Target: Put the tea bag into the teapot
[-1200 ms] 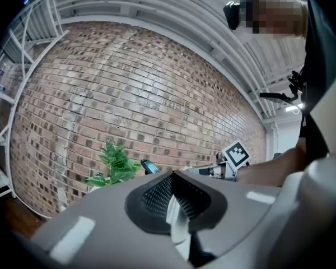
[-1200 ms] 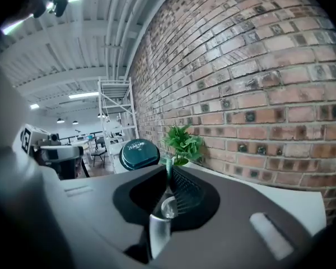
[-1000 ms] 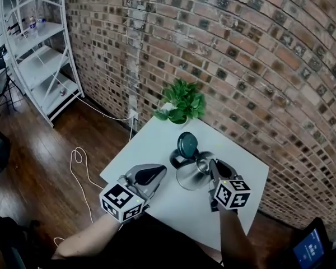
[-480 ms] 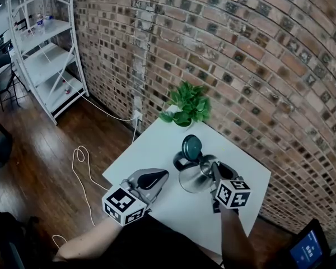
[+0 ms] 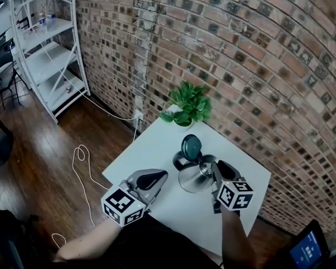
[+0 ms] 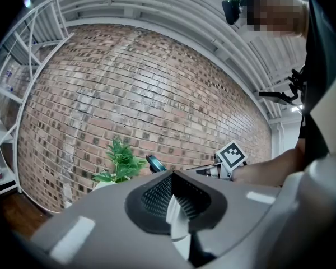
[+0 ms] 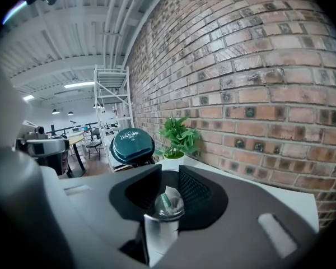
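Note:
A shiny metal teapot (image 5: 191, 175) stands on the white table (image 5: 151, 144) with its dark green lid (image 5: 190, 146) tipped up and open. My right gripper (image 5: 215, 170) hovers just right of the pot, its tips over the rim. In the right gripper view, that gripper (image 7: 167, 203) is shut on a small pale tea bag (image 7: 169, 200) with a green mark, and the lid (image 7: 131, 145) shows ahead. My left gripper (image 5: 157, 178) rests over the table's near left part, apart from the pot. The left gripper (image 6: 176, 209) has its jaws together with nothing in them.
A potted green plant (image 5: 189, 106) sits at the table's far edge against the brick wall. A white shelf rack (image 5: 42, 43) stands at the far left, and a white cable (image 5: 81, 161) lies on the wooden floor. A small screen (image 5: 308, 250) glows at the lower right.
The head view shifted slightly a second ago. Both grippers and the teapot stay in nearly the same places, and the right gripper remains beside the pot.

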Available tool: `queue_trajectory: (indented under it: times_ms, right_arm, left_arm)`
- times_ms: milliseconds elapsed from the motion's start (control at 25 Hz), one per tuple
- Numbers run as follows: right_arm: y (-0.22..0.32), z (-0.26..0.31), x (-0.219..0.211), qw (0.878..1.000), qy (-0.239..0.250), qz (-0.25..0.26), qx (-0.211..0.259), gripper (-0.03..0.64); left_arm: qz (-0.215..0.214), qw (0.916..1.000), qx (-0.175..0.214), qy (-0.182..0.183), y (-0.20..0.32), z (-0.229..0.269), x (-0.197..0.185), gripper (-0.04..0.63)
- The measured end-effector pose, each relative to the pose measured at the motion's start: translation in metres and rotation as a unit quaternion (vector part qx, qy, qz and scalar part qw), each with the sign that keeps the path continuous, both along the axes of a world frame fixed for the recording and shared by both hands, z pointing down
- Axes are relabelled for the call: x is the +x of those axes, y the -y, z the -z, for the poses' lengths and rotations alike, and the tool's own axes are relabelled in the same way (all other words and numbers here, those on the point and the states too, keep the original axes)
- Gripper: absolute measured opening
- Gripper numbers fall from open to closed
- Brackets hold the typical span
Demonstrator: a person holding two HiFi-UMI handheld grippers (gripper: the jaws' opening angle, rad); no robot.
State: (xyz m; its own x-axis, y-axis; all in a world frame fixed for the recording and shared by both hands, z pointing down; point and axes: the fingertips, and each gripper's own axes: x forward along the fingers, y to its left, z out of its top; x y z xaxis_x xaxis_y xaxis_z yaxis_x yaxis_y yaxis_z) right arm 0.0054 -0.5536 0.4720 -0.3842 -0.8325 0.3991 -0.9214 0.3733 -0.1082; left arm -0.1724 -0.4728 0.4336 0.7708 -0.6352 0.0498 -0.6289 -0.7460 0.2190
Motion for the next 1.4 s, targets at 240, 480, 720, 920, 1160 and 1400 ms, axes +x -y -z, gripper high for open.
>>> queue_trajectory:
  times_ms: [240, 480, 720, 920, 1160, 1400]
  right_arm:
    - [-0.027, 0.039, 0.010, 0.999, 0.034, -0.008, 0.037, 0.081]
    - [-0.068, 0.069, 0.026, 0.997, 0.036, -0.005, 0.064, 0.002]
    - [-0.100, 0.084, 0.032, 0.996, 0.041, 0.005, 0.085, 0.002]
    - [-0.108, 0.081, 0.031, 0.995, 0.041, 0.019, 0.086, 0.002]
    - [-0.110, 0.082, 0.030, 0.995, 0.046, 0.024, 0.088, 0.002]
    - [-0.105, 0.080, 0.023, 0.994, 0.053, 0.030, 0.087, 0.002]
  left_arm:
    - [-0.007, 1.0000, 0.002, -0.004, -0.003, 0.004, 0.006, 0.005]
    - [-0.019, 0.9998, 0.001, -0.006, -0.005, 0.009, 0.016, 0.005]
    - [-0.040, 0.9992, -0.001, -0.001, -0.008, 0.011, 0.031, 0.005]
    - [-0.044, 0.9990, -0.004, 0.003, -0.011, 0.011, 0.039, 0.005]
    - [-0.040, 0.9992, -0.006, 0.006, -0.014, 0.012, 0.039, 0.005]
    - [-0.030, 0.9995, -0.003, 0.006, -0.014, 0.015, 0.033, 0.005]
